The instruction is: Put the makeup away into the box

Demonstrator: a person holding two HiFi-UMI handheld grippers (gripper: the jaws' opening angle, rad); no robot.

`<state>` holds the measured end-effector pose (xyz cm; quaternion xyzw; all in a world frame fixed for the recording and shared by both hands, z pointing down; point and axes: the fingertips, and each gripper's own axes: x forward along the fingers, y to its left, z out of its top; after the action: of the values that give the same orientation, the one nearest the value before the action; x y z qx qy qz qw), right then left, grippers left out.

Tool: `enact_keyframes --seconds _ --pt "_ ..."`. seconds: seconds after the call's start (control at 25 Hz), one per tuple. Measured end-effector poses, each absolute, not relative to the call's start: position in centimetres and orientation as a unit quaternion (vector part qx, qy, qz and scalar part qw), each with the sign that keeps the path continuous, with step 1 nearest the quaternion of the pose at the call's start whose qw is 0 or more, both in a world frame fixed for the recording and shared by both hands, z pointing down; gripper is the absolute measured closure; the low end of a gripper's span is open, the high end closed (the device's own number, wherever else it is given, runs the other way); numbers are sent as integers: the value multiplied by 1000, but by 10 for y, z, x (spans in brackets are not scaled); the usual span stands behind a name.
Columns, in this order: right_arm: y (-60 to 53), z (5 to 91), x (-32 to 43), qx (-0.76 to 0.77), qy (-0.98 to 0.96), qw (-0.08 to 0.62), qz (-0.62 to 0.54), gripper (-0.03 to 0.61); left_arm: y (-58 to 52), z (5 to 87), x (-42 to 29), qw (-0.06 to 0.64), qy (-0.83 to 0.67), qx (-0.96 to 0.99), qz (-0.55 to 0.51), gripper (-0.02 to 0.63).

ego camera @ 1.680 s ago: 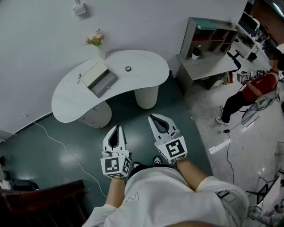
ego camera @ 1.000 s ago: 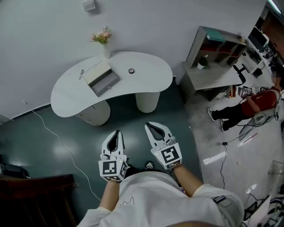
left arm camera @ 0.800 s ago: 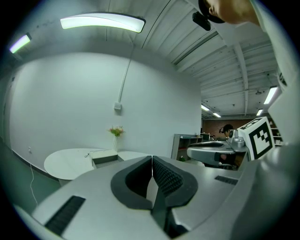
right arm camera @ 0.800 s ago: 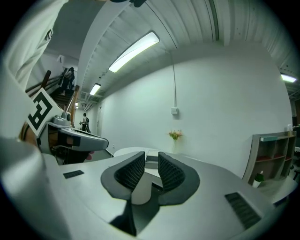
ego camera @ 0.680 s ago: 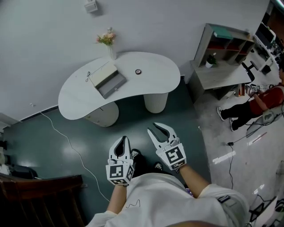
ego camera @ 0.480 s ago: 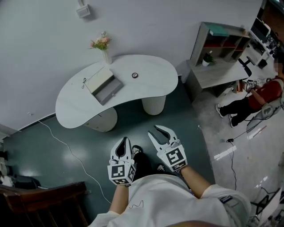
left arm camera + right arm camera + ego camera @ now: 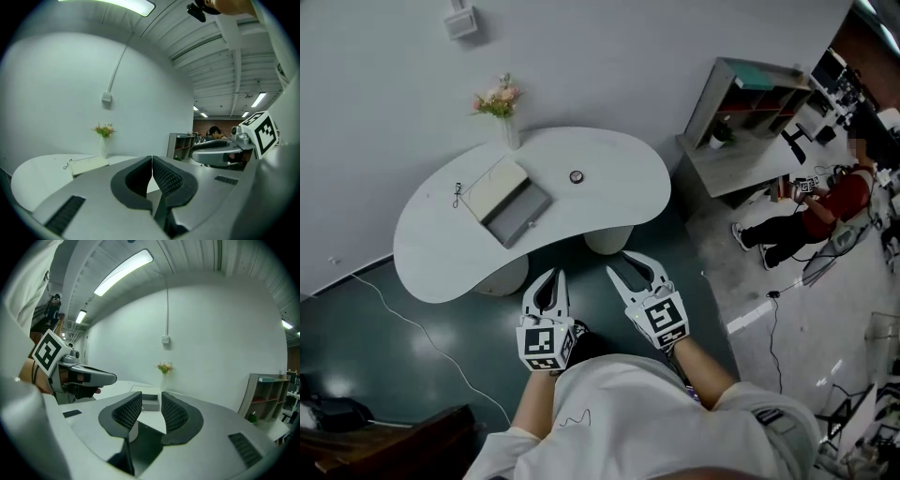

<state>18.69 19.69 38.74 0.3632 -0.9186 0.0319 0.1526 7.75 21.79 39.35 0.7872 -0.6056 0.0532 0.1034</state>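
Observation:
An open grey-and-white box (image 7: 506, 208) lies on the left half of a white kidney-shaped table (image 7: 609, 202). A small round makeup item (image 7: 576, 176) rests near the table's middle, apart from the box. My left gripper (image 7: 549, 275) hovers at the table's near edge, its pads (image 7: 161, 176) pressed together and empty. My right gripper (image 7: 628, 262) hangs beside it, its jaws opening with nothing between them. In the right gripper view the box (image 7: 150, 401) shows through the gap of the right gripper (image 7: 151, 411). The box (image 7: 86, 164) also shows left of the left gripper (image 7: 152, 161).
A vase of flowers (image 7: 500, 103) stands at the table's back edge, and a small wire-like item (image 7: 457, 195) lies left of the box. A shelf desk (image 7: 750, 89) and a seated person in red (image 7: 825, 202) are to the right. A cable (image 7: 422, 328) crosses the dark floor.
The view has closed in on the table. Both grippers have moved forward to its near edge. The right gripper's jaws have gone from shut to parted; the left stays shut.

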Motion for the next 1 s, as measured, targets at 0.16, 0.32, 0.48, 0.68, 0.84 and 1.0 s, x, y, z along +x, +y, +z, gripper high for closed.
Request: enact_keyframes --seconds 0.16,0.32,0.48,0.68,0.84,1.0 --pt "162 391 152 374 -911 169 28 463 188 395 31 106 -598 793 49 592" --pt "139 403 126 374 -908 186 27 463 174 413 -2 131 -606 783 42 592" --pt "119 410 101 370 -909 190 28 462 166 424 -25 150 -608 779 40 592" --pt "83 422 85 369 -906 206 37 462 144 438 -44 162 -610 774 53 592" --pt "50 432 83 357 -908 213 48 462 119 438 -56 163 -622 764 61 592" --pt "3 445 89 348 -910 219 46 462 86 447 -66 172 -640 745 75 592"
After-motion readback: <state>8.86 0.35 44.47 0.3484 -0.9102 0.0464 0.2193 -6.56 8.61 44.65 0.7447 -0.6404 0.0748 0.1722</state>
